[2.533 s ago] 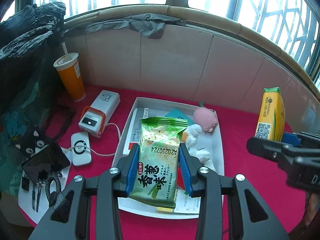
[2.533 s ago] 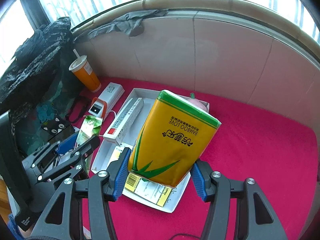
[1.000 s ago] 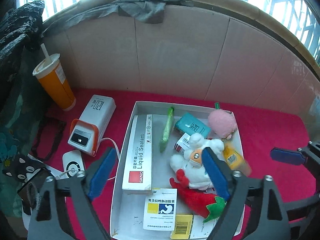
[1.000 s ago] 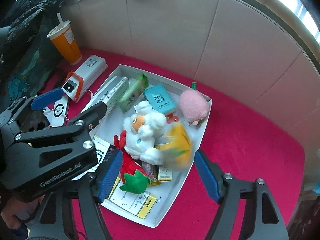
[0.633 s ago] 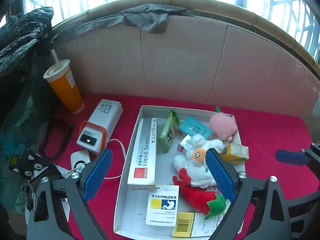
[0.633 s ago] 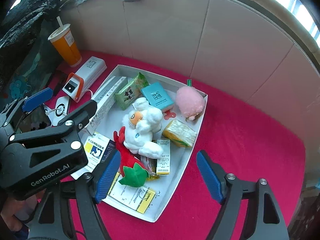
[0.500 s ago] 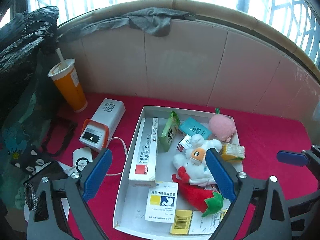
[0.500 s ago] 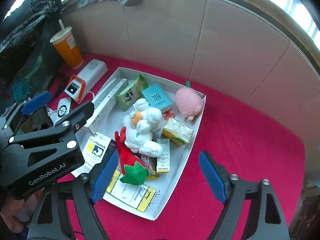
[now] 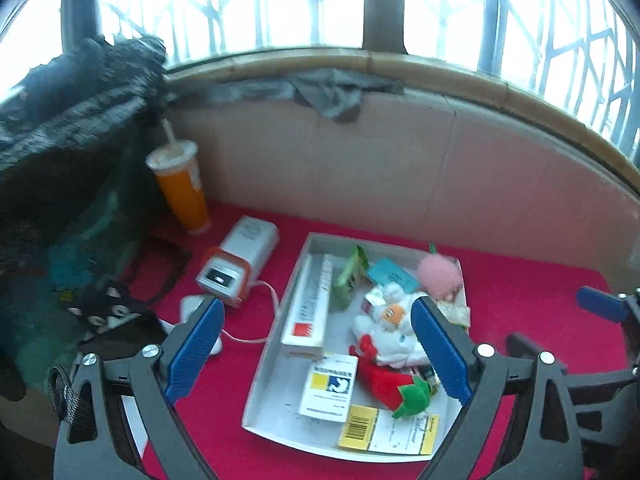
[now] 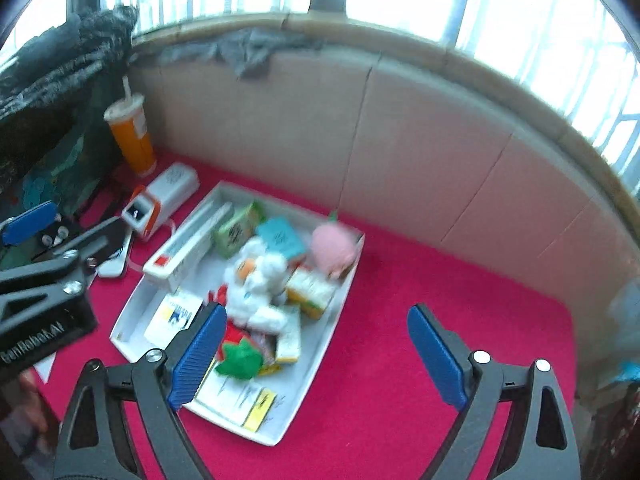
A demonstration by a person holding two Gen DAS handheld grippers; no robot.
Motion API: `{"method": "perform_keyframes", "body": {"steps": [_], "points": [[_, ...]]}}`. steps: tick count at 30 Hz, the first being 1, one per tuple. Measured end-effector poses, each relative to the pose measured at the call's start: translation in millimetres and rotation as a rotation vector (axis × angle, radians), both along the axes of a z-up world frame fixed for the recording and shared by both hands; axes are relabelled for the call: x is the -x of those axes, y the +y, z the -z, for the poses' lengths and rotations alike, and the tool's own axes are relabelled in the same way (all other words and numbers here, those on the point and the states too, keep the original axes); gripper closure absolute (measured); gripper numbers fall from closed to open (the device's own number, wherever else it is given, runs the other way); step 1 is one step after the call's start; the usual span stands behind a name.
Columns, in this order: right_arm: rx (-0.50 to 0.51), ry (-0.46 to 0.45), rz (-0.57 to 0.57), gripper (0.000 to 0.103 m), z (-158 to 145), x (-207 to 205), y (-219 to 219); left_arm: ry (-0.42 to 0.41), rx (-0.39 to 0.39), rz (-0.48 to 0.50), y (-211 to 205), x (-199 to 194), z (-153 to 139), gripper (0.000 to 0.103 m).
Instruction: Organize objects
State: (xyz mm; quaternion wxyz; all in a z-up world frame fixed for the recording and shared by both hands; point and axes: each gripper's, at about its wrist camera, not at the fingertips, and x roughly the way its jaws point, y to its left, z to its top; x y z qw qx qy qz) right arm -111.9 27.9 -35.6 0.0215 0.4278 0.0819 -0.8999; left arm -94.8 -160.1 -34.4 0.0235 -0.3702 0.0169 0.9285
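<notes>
Since the earlier frames both grippers have let go and pulled up and away from the white tray [image 9: 280,344], where the green snack packet [image 9: 350,270] and the yellow tissue pack [image 10: 310,288] now lie. In the left wrist view the left gripper [image 9: 316,344] hangs wide apart and empty above the tray, the packet leaning beside the long sealant box [image 9: 310,312] at the tray's far end. In the right wrist view the right gripper [image 10: 314,348] has jaws opening with nothing between them, and the tissue pack rests in the tray just beside the white plush [image 10: 260,280], below the pink plush [image 10: 334,248].
</notes>
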Motion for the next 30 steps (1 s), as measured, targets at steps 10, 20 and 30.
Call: {"method": "perform_keyframes", "body": {"steps": [10,20,30], "points": [[0.095,0.064,0.019,0.008,-30,-33,32,0.064,-0.151,0.076,16,-42,-40,0.009],[0.213,0.185,0.038,0.000,-62,-71,67,0.050,0.053,0.007,45,-71,-57,0.009],[0.260,0.225,0.071,0.000,-77,-101,105,0.008,-0.032,-0.026,52,-102,-69,0.009]]}}
